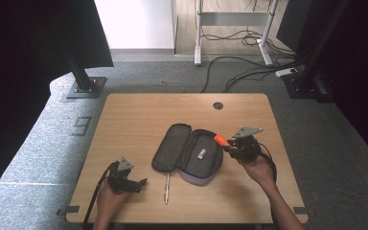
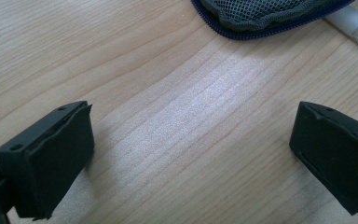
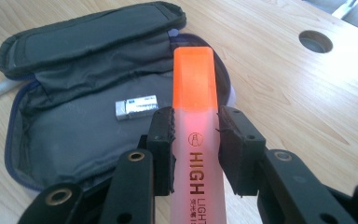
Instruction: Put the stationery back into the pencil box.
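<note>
One orange highlighter (image 3: 193, 121), one open pencil case (image 1: 188, 152) and one pen (image 1: 167, 188) occupy the table (image 1: 134, 115). The right gripper (image 3: 195, 140) clamps the highlighter, its long axis running up the frame, cap toward the case; the left gripper (image 2: 191, 158) gapes, empty.

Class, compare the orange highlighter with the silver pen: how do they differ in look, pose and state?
The orange highlighter is thick and bright; the silver pen is slim and pale. The highlighter is clamped in the right gripper, lifted at the open pencil case; the pen lies loose on the table. Both are outside the case.
</note>
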Demonstrator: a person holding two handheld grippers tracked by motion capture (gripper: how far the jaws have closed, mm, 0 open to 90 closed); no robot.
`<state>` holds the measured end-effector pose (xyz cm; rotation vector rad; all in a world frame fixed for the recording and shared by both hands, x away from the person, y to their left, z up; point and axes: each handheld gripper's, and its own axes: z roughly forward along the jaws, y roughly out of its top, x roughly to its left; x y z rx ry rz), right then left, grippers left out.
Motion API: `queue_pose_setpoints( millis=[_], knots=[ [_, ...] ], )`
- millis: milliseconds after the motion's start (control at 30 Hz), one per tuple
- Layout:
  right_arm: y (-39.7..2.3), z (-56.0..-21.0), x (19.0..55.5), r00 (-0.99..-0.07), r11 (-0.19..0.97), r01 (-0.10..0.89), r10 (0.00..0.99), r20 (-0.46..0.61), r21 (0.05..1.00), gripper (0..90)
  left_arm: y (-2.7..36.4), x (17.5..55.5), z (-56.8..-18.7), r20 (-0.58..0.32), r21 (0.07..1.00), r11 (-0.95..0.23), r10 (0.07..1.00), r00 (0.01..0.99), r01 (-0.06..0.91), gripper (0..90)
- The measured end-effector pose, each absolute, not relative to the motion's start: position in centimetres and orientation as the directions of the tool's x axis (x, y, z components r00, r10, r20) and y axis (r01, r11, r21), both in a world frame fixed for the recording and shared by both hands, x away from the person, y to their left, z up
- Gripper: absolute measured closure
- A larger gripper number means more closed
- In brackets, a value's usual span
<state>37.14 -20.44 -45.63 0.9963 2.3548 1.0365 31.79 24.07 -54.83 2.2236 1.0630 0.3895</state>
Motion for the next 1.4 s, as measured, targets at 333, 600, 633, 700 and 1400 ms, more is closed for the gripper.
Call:
queue_pose_setpoints(
  millis=[333, 600, 633, 700, 1400],
  knots=[
    [-18.2, -45.8, 38.2, -0.697, 0.495, 0.440, 0.715, -0.063, 0.749, 65.5, 24.1, 31.8, -54.8, -0.007, 0.657, -0.470, 0.778, 0.629, 0.589, 0.0],
    [-16.6, -46.2, 38.9, -0.708, 0.506, 0.434, 0.703, -0.065, 0.745, 65.4, 24.1, 31.8, -54.8, -0.008, 0.658, -0.469, 0.778, 0.628, 0.589, 0.0],
    [-16.4, -46.3, 38.9, -0.709, 0.508, 0.435, 0.702, -0.065, 0.744, 65.4, 24.1, 31.8, -54.8, -0.008, 0.658, -0.468, 0.778, 0.628, 0.589, 0.0],
    [-16.0, -46.4, 39.1, -0.713, 0.512, 0.433, 0.698, -0.066, 0.741, 65.5, 24.1, 31.8, -54.8, -0.008, 0.658, -0.468, 0.778, 0.628, 0.589, 0.0],
    [-13.2, -49.2, 41.0, -0.727, 0.531, 0.440, 0.684, -0.059, 0.724, 65.4, 24.1, 31.8, -54.8, -0.009, 0.659, -0.469, 0.777, 0.629, 0.588, 0.0]
  ],
)
